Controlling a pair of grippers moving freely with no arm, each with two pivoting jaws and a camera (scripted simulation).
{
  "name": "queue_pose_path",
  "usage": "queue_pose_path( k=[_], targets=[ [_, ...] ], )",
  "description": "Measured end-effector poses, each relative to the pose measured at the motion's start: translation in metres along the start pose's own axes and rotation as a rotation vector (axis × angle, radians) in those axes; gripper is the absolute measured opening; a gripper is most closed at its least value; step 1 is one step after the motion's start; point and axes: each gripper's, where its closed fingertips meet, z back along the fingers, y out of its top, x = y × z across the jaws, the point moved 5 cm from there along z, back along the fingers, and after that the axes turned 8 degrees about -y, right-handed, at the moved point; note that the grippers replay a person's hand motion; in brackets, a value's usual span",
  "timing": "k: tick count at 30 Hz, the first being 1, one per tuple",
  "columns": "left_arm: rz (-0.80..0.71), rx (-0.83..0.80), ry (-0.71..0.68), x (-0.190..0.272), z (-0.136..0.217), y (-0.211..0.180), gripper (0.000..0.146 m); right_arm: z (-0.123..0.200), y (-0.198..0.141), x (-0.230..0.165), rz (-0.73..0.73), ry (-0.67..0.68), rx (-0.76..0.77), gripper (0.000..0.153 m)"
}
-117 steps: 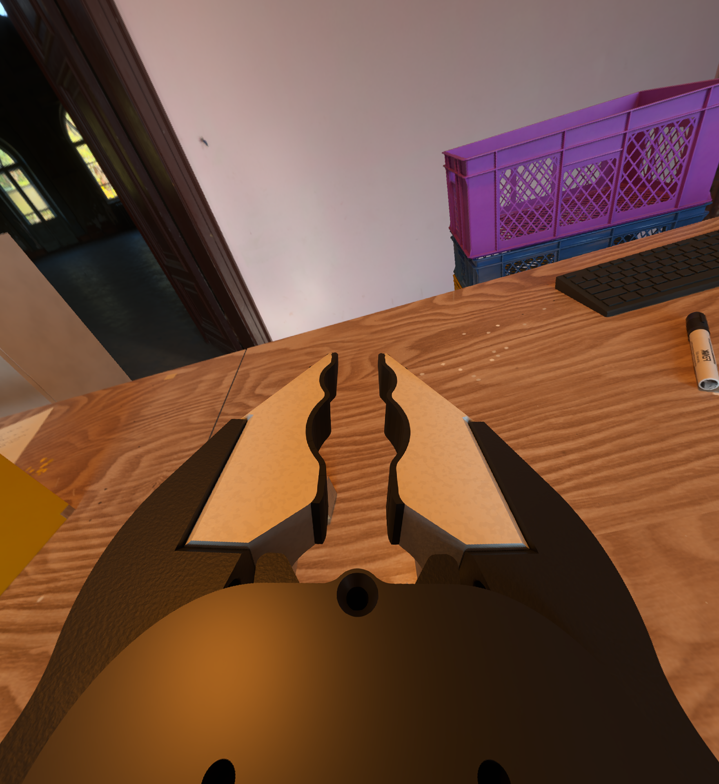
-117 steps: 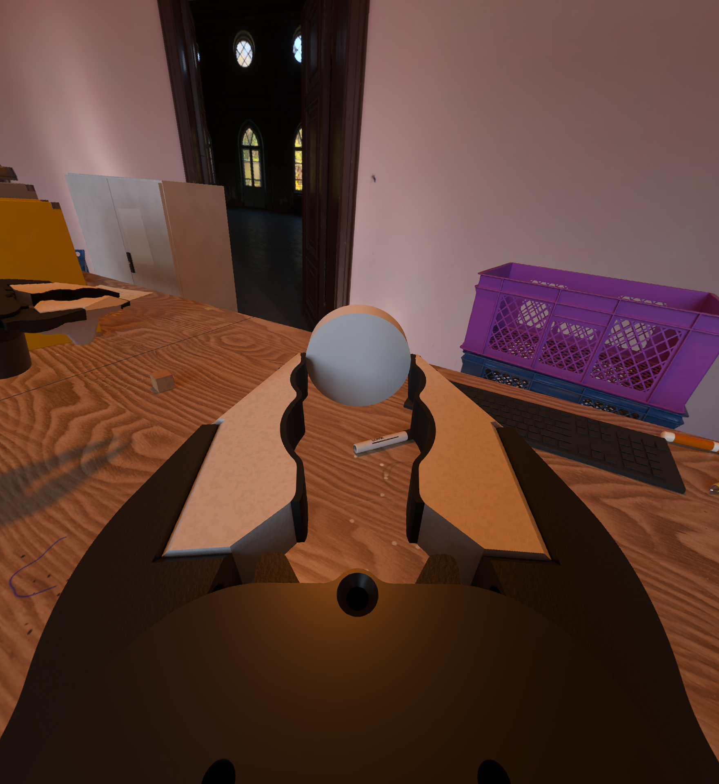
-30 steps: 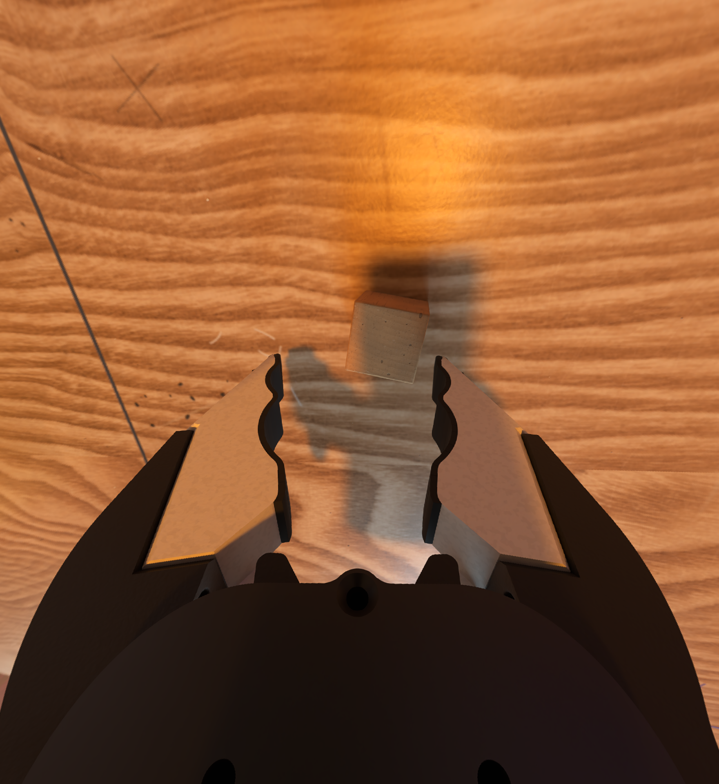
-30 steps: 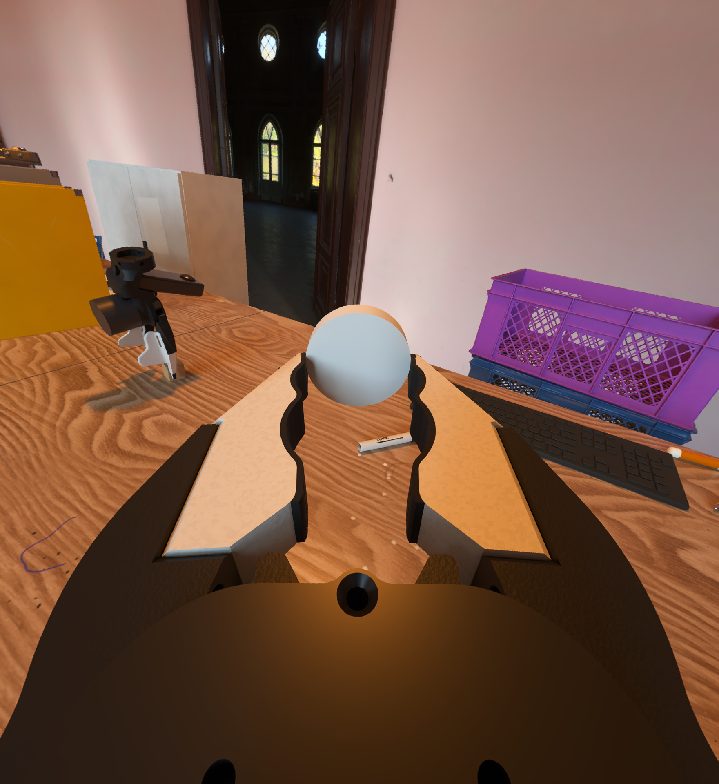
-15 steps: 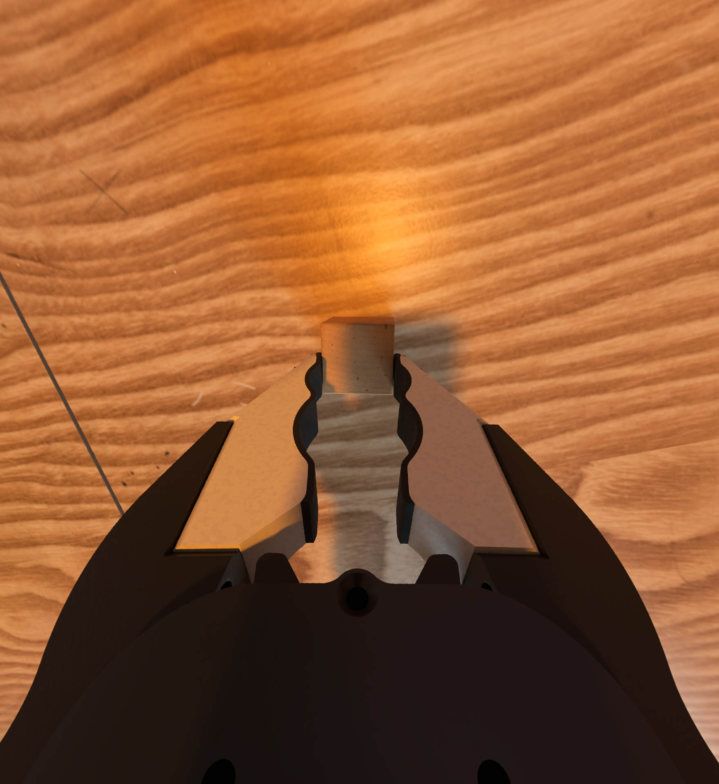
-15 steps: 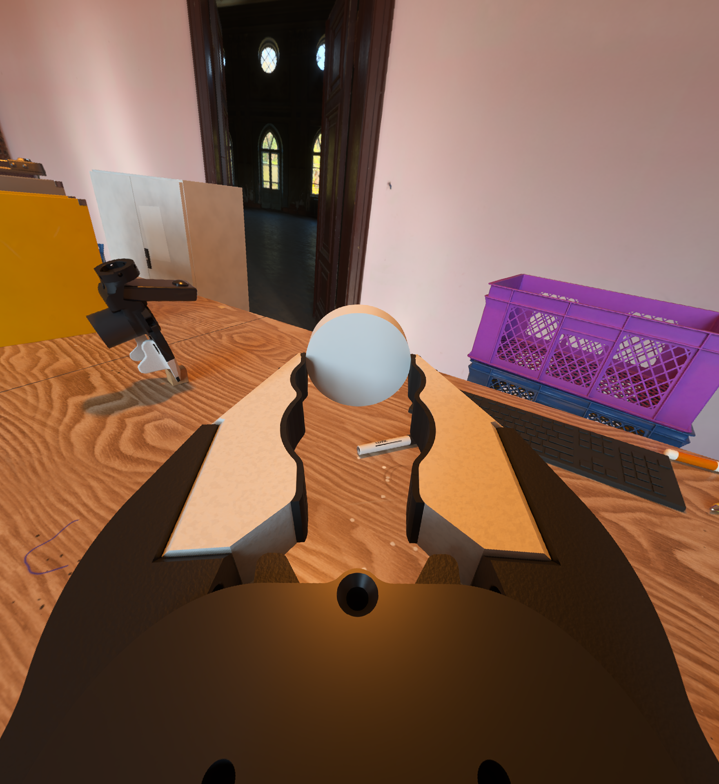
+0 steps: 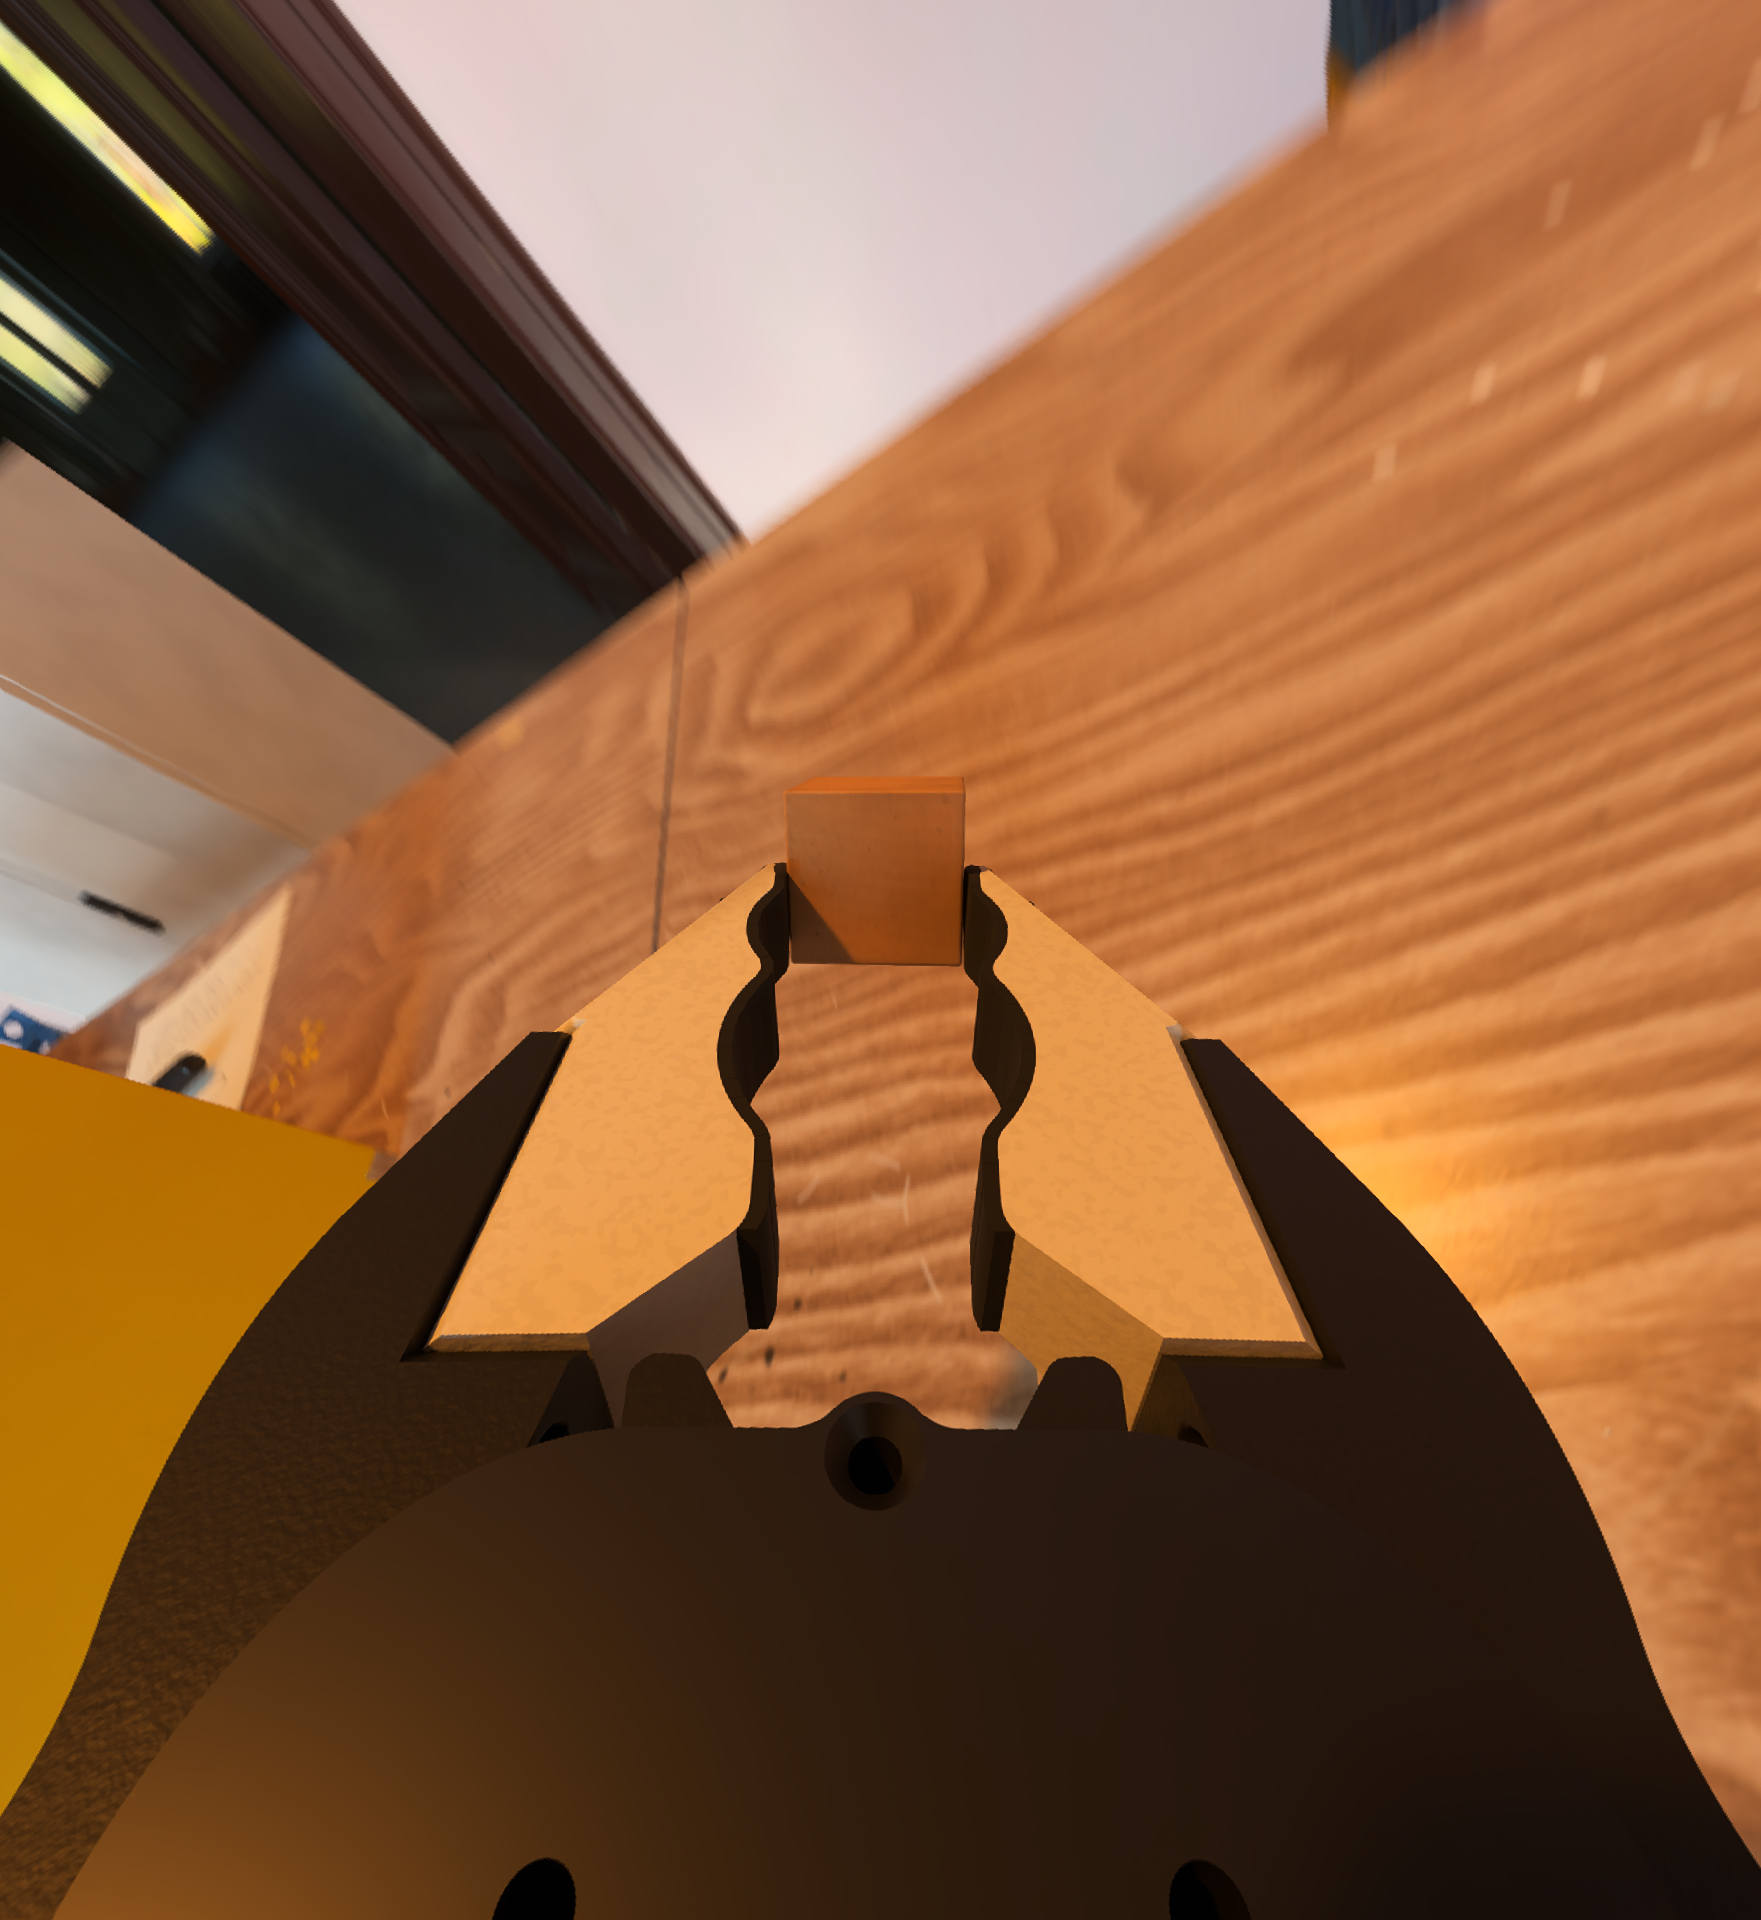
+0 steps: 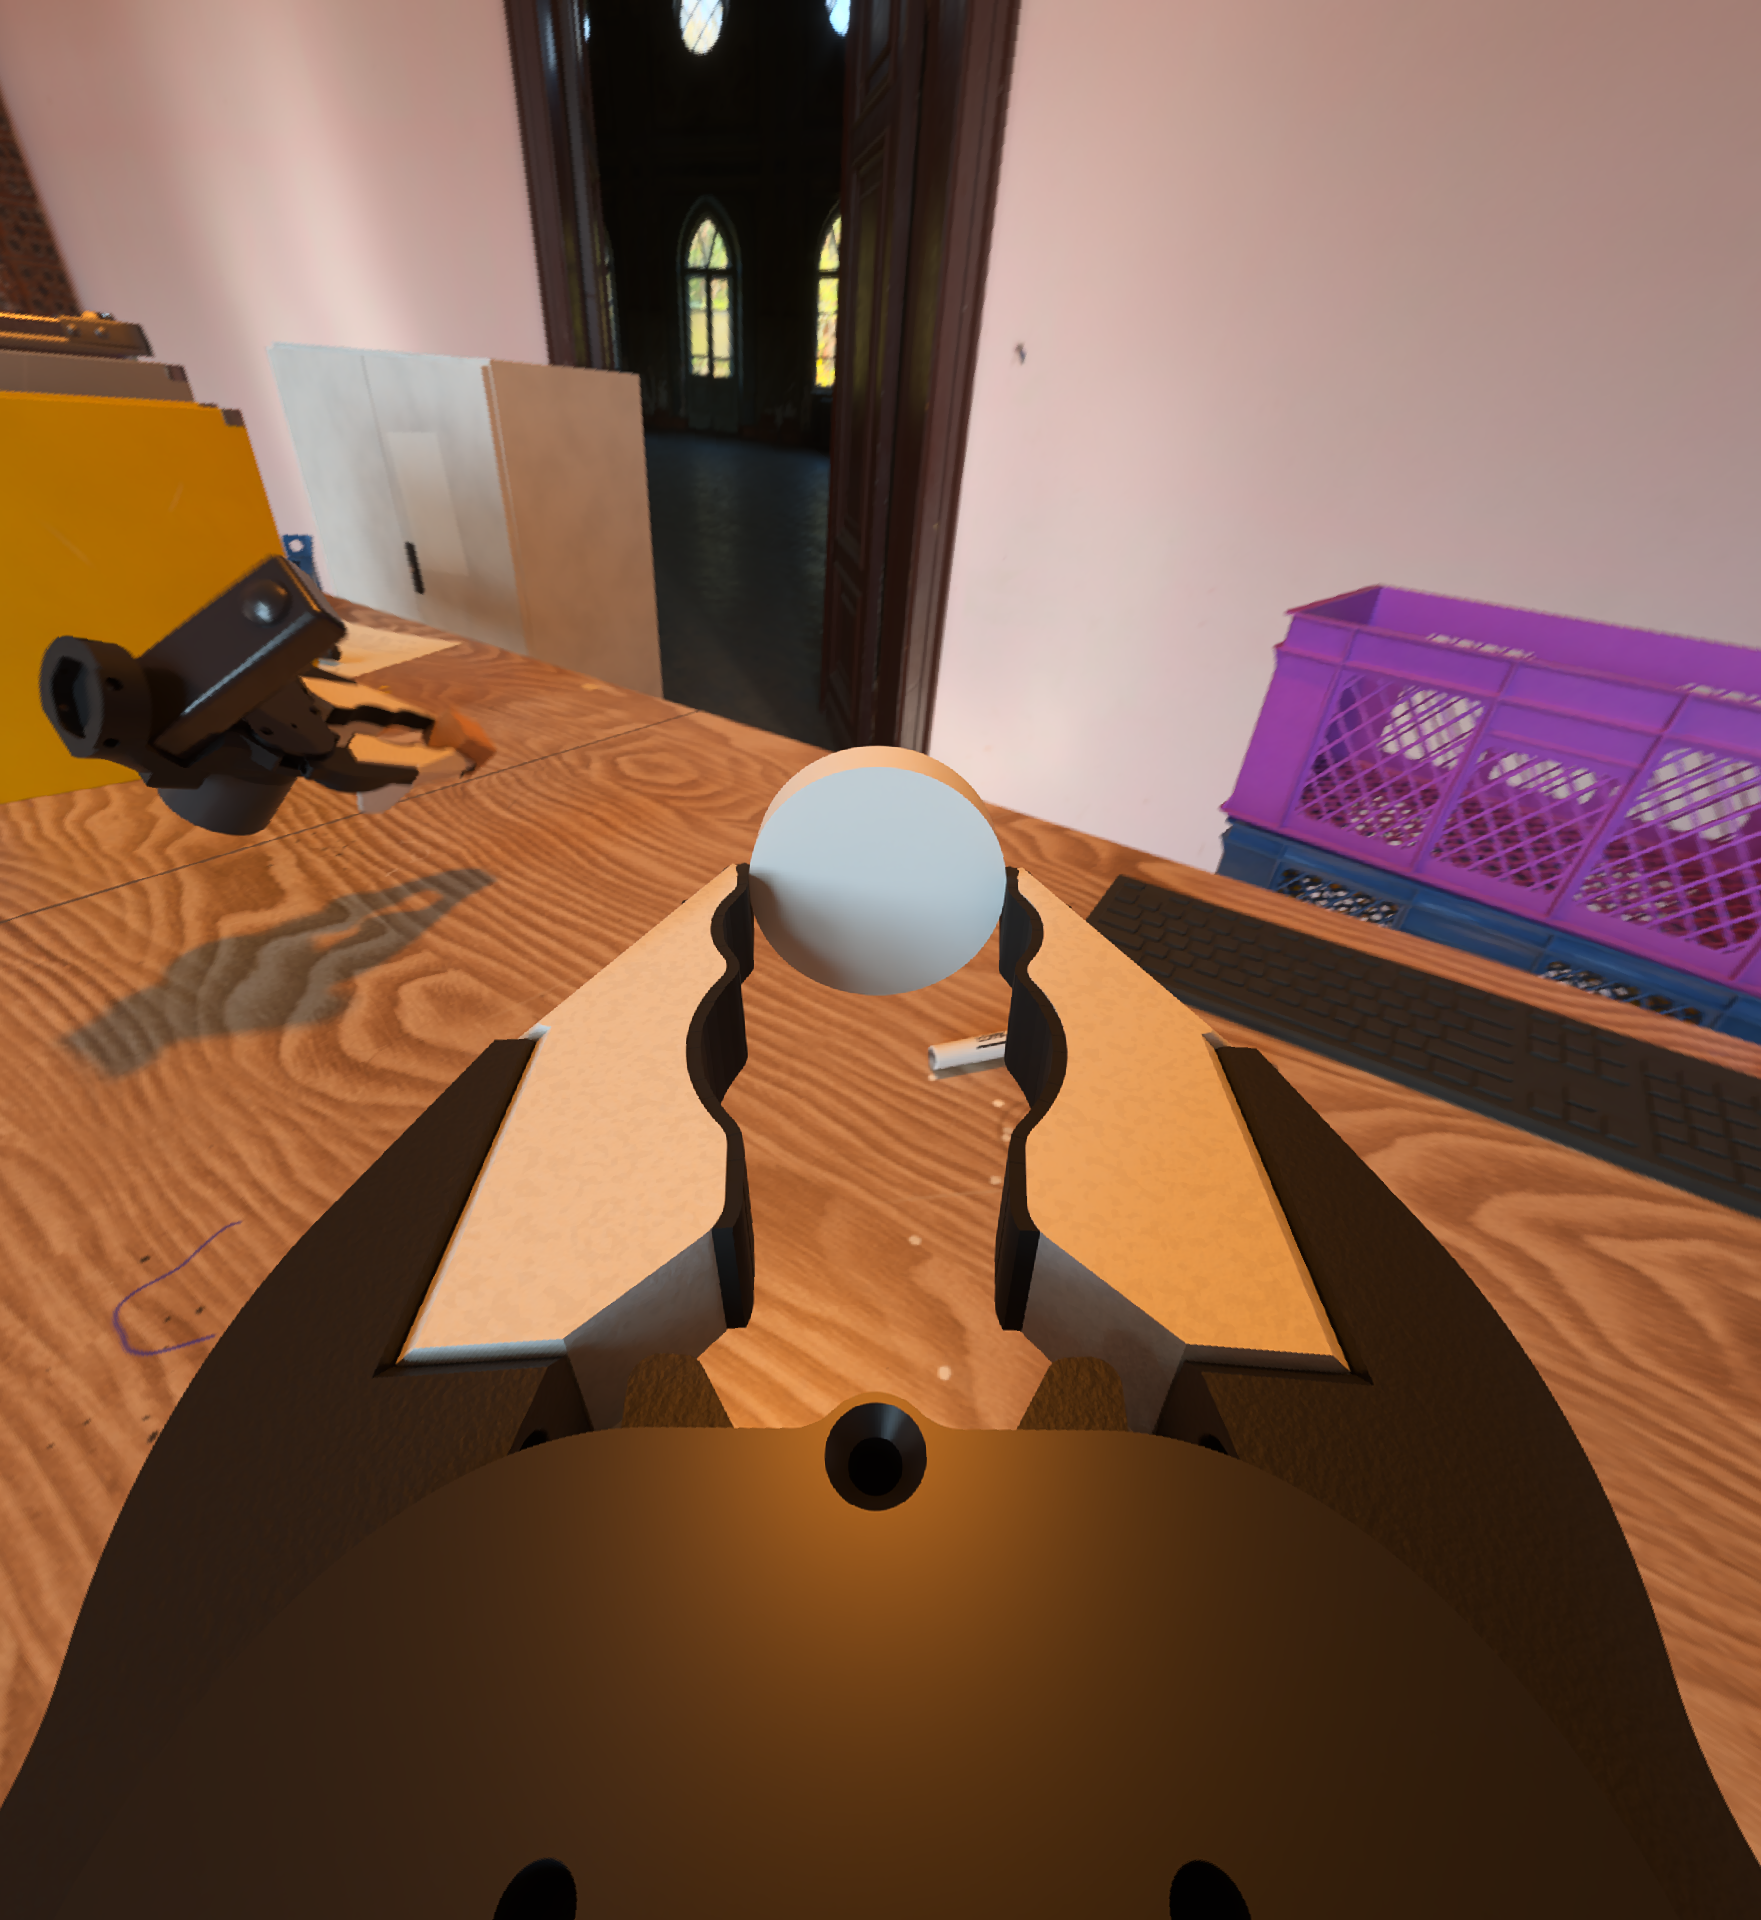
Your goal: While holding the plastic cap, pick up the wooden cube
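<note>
My left gripper (image 7: pixel 874 883) is shut on the small wooden cube (image 7: pixel 874 871), held at its fingertips above the wooden table (image 7: pixel 1375 727). The left wrist view is tilted and blurred. In the right wrist view the left gripper (image 8: pixel 450 750) hangs in the air at the far left, tipped toward level, with the cube (image 8: pixel 460 736) at its tips and its shadow on the table below. My right gripper (image 8: pixel 876 883) is shut on the round white plastic cap (image 8: pixel 876 883), held above the table.
A black keyboard (image 8: pixel 1458 1039) and a purple crate (image 8: pixel 1541 790) on a blue crate lie at the right. A white marker (image 8: pixel 964 1051) lies beyond my right fingers. A yellow board (image 8: pixel 76 561) and pale panels (image 8: pixel 471 509) lean at the back left beside a dark doorway.
My left gripper has lifted off the table with the wooden cube and swung up from pointing down toward level. The right gripper has kept hold of the cap, barely moving.
</note>
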Motion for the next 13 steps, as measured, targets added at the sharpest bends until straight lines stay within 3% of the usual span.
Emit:
queue_pose_path(
  k=[6, 13],
  targets=[
    [0.055, 0.488, 0.031, 0.018, 0.061, 0.052, 0.033, -0.022, -0.018, -0.013, -0.039, 0.085, -0.079, 0.047],
    [-0.18, 0.787, -0.076, 0.106, 0.138, 0.12, 0.033, -0.034, -0.026, -0.046, -0.044, 0.219, -0.113, 0.047]
  ],
)
